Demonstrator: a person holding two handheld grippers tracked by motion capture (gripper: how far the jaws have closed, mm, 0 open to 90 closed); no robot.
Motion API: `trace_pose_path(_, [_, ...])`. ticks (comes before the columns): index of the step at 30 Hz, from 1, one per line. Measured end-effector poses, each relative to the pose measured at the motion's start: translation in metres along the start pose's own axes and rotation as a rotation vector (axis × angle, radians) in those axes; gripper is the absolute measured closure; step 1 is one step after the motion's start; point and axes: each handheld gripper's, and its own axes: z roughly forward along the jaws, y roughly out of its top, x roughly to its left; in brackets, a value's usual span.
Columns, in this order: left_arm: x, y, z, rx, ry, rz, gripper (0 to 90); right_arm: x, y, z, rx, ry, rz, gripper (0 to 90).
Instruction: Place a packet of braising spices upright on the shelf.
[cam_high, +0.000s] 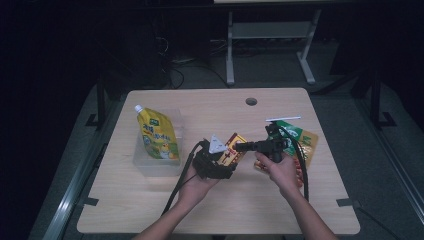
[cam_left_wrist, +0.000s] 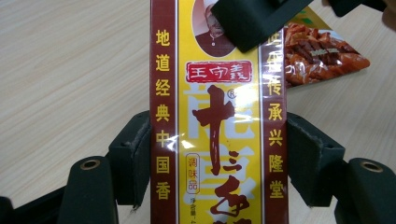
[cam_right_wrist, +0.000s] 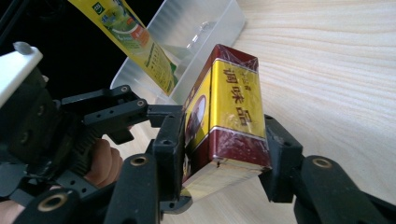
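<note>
Left gripper view shows the left gripper (cam_left_wrist: 219, 163) clamped across the seasoning box (cam_left_wrist: 218, 140), whose long axis runs toward the right gripper (cam_right_wrist: 219, 154), its jaws bracketing the far end, contact unconfirmed.

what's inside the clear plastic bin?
A yellow spouted pouch stands in the clear bin, leaning on its far-left wall. The pouch covers much of the bin's floor, so anything under it cannot be seen.

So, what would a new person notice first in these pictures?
First, the yellow-and-maroon seasoning box at the table's middle, clamped by the left gripper while the right gripper has its jaws at the other end. Next, the yellow spouted pouch lying in a clear tub at the left.
</note>
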Motion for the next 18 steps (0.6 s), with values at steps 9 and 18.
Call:
trace_pose_path(9, [0.003, -0.005, 0.003, 0.013, 0.000, -0.015, 31.6, 0.010, 0.005, 0.002, 0.024, -0.010, -0.041, 64.5])
trace_pose_path(18, [0.004, -0.010, 0.002, 0.021, -0.021, -0.004, 29.9, 0.023, 0.008, 0.006, 0.061, -0.055, -0.135, 66.9])
